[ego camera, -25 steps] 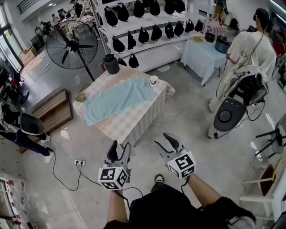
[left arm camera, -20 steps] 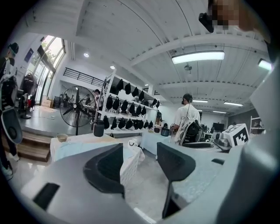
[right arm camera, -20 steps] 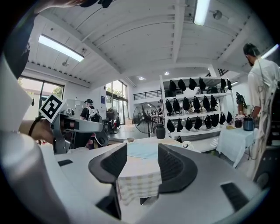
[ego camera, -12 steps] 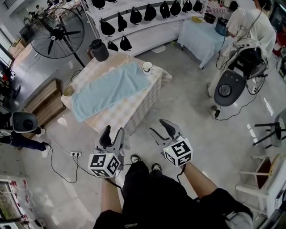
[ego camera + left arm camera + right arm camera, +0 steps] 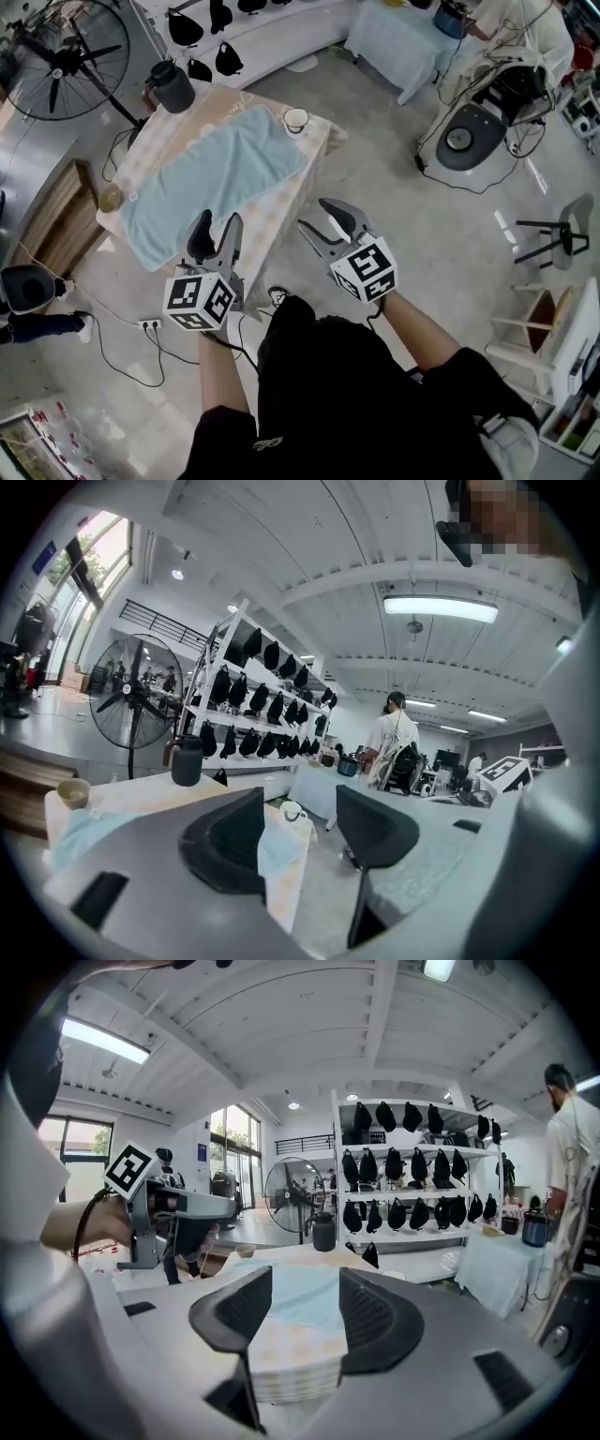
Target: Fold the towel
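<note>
A light blue towel (image 5: 211, 178) lies spread flat on a table with a checked cloth (image 5: 286, 202). Both grippers are held in the air short of the table's near edge, apart from the towel. My left gripper (image 5: 216, 226) stands open and empty, just off the towel's near end. My right gripper (image 5: 325, 223) is open too, its jaws having just widened a little with nothing between them. In the left gripper view the towel (image 5: 277, 847) shows past the open left gripper (image 5: 300, 829). In the right gripper view the towel (image 5: 305, 1297) lies ahead between the jaws of the right gripper (image 5: 305, 1314).
A white cup (image 5: 295, 119), a black jug (image 5: 172, 86) and a small bowl (image 5: 111, 197) stand along the table's edges. Around it are a floor fan (image 5: 61, 56), a wooden bench (image 5: 42, 225), a power strip (image 5: 150, 324) with cables, a round-based machine (image 5: 464, 139) and a stool (image 5: 553, 230).
Both grippers have moved forward toward the table, which now sits much closer below them. The right jaws stand slightly wider than before.
</note>
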